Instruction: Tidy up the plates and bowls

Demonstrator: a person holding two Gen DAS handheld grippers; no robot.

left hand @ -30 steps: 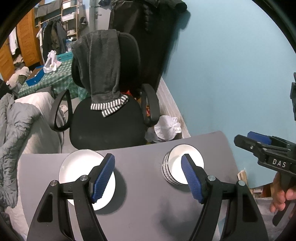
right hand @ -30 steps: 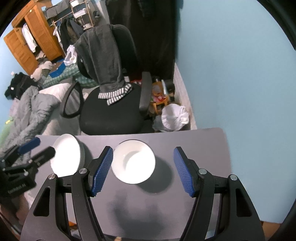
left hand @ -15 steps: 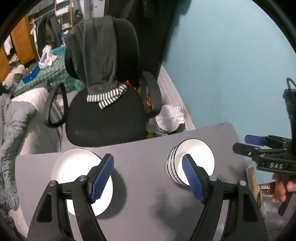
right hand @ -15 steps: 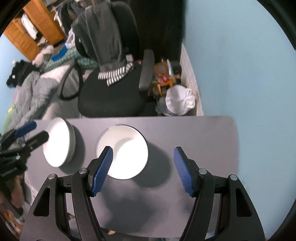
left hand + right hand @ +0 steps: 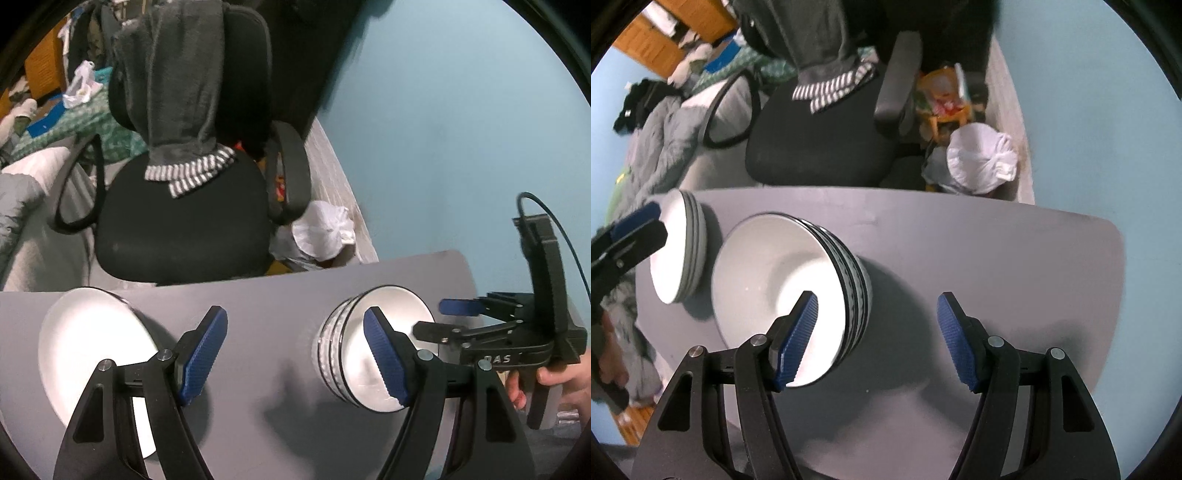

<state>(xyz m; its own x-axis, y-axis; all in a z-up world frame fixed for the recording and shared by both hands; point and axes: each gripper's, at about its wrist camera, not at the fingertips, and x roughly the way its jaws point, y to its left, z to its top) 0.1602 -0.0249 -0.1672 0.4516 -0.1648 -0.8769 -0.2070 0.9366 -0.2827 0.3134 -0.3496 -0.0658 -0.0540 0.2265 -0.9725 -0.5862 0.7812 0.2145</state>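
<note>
**Plates and bowls in two stacks on the grey table**

Bowls (image 5: 783, 288) sit nested in a stack near the middle of the grey table (image 5: 997, 266), white inside with dark patterned bands on their outer walls. Plates (image 5: 88, 354), plain white, form a second stack just beside them, toward the table's left end.

The right gripper (image 5: 877, 338) hovers over the bowls with its blue fingers (image 5: 798, 336) spread wide and nothing between them; one finger overlaps the bowl rim in the picture, though whether it touches is hard to say from this angle. The left gripper (image 5: 295, 356) hangs above the bare table between the two stacks, its fingers likewise wide apart and empty. A hand (image 5: 554, 384) grips the right gripper's handle. Beyond the table stands a black office chair (image 5: 184, 221) with a grey garment (image 5: 181, 85) draped over its back.
</note>
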